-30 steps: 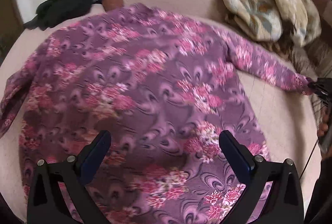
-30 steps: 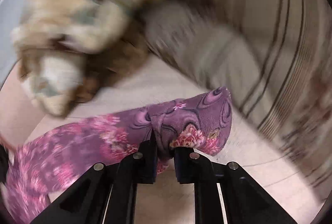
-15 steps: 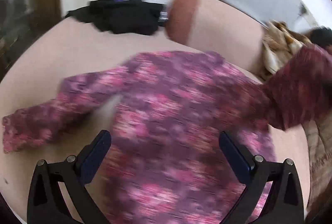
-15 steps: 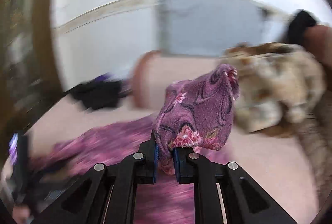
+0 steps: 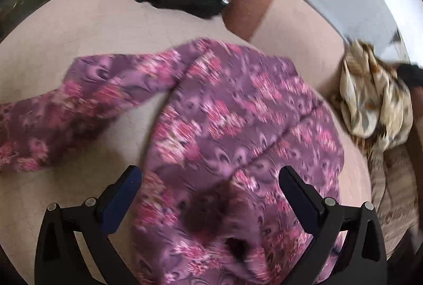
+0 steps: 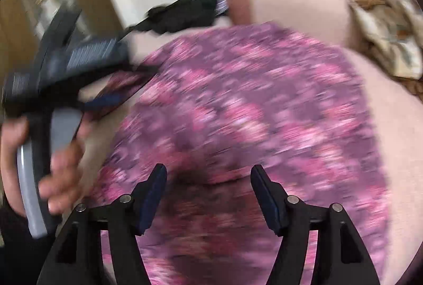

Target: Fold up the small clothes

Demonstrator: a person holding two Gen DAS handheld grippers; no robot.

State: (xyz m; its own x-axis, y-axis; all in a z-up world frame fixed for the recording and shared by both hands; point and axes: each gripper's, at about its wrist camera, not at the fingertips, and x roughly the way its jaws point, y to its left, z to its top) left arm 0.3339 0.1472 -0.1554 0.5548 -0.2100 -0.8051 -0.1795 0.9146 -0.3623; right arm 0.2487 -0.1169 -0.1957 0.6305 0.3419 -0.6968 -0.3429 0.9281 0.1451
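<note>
Now right hand-held gripper just opening, empty over purple floral top, left hand-held gripper wide, empty

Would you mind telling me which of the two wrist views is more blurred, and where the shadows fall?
Right wrist view: heaviest motion smear, the purple floral top streaked and the left gripper ghosted; only its own fingers look crisp. Left wrist view: milder blur, print still readable, with a dark shadow patch on the top between the fingers. Both views bow at the edges.
</note>
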